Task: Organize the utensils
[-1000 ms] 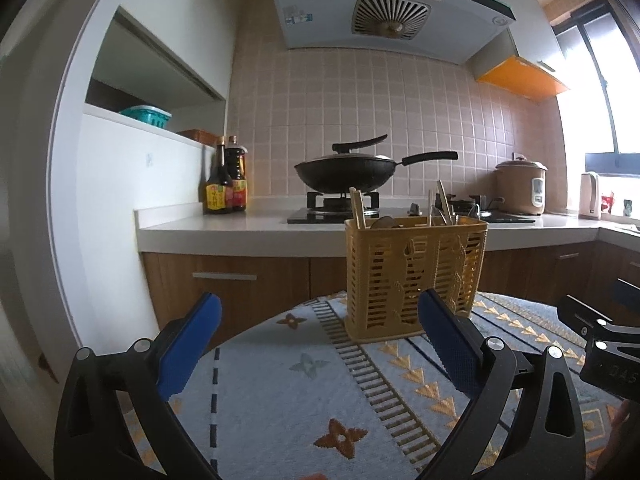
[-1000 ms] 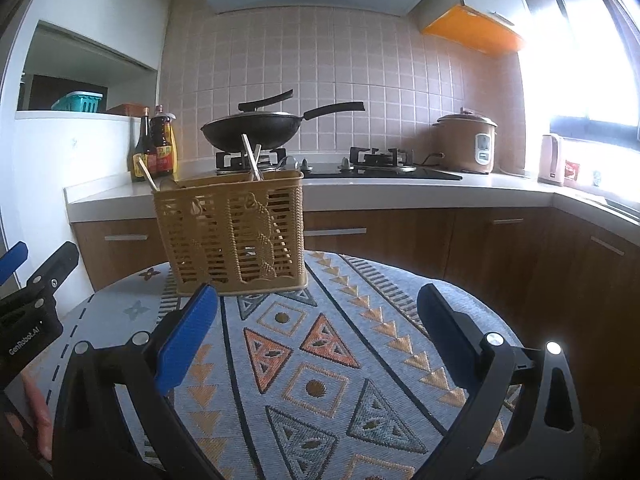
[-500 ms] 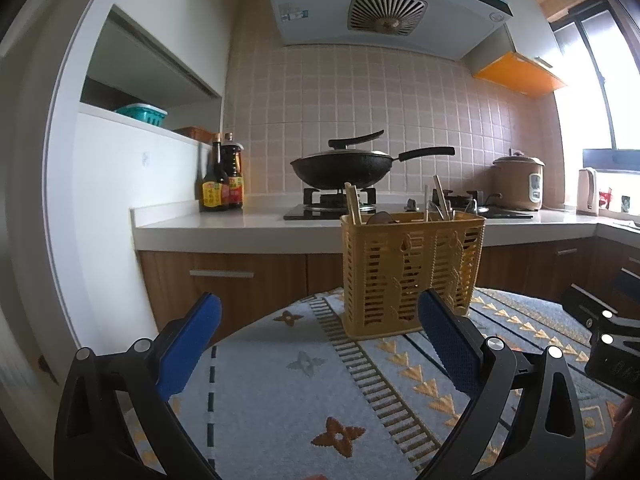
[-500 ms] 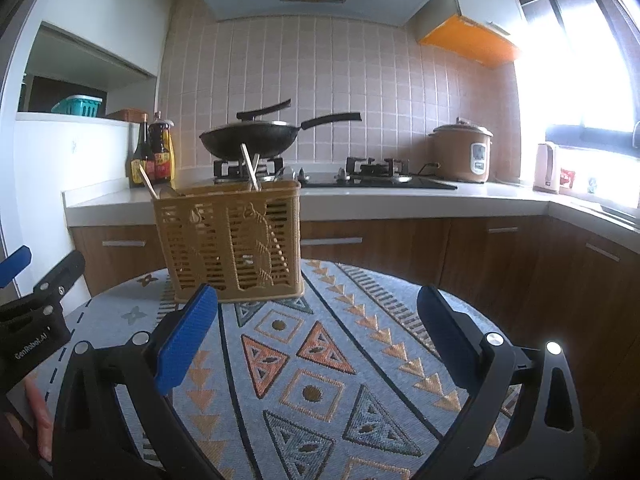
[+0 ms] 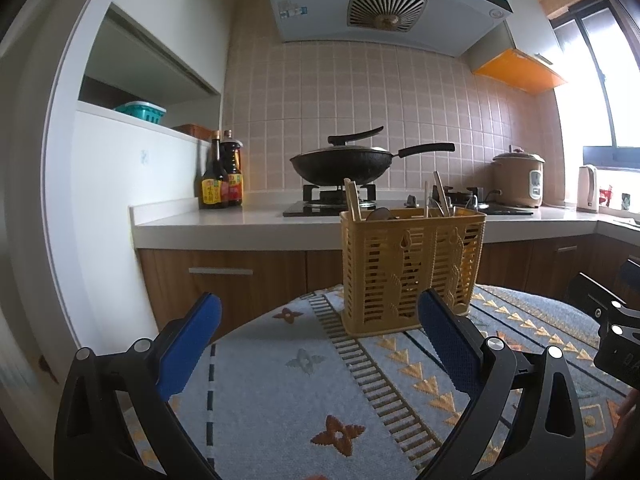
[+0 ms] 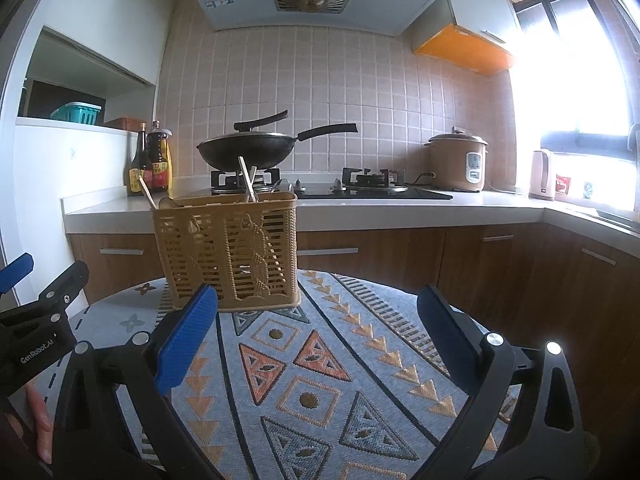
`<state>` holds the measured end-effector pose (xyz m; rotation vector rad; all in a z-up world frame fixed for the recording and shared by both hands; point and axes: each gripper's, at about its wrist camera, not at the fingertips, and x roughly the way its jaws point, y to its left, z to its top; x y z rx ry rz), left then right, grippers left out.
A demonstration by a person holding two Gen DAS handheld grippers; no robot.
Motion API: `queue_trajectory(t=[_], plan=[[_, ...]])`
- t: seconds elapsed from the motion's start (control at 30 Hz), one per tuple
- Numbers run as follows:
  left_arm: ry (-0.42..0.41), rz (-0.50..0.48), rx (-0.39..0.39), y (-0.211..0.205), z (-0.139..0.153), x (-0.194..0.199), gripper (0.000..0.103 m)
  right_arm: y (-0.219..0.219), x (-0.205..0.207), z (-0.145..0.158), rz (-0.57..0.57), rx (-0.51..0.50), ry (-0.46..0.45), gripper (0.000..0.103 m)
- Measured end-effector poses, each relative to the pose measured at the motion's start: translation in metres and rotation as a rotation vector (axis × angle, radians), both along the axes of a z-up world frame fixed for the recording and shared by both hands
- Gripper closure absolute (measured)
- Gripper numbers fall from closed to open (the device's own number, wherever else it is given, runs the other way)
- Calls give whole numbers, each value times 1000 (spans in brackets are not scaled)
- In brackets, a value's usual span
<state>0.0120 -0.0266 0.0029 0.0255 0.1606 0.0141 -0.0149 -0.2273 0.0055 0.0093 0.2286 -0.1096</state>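
Note:
A yellow slotted utensil basket (image 5: 412, 272) (image 6: 228, 250) stands upright at the far edge of a round table (image 5: 280, 396) (image 6: 320, 360) with a patterned cloth. Chopsticks (image 5: 353, 199) (image 6: 249, 179) and spoon tips (image 5: 378, 213) poke out of its top. My left gripper (image 5: 320, 344) is open, empty, a short way in front of the basket. My right gripper (image 6: 318, 340) is open and empty too, with the basket ahead on its left. Each gripper shows at the edge of the other's view (image 5: 612, 320) (image 6: 36, 320).
Behind the table runs a kitchen counter (image 5: 224, 228) with a black wok (image 5: 340, 164) on a gas stove, sauce bottles (image 5: 220, 184), a rice cooker (image 6: 458, 162) and a kettle (image 6: 542, 174). A white partition wall (image 5: 100, 200) stands on the left. A hand (image 6: 38, 420) shows at the lower left.
Both cameras have tilted or risen slightly, so the basket and counter sit lower in view. Both grippers stay open and empty.

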Motion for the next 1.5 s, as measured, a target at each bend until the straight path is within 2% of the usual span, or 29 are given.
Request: queue_trajectory(t=[1.5], plan=[[28, 6, 7, -1, -3, 2, 8, -1, 6, -2, 33, 29, 29, 7]])
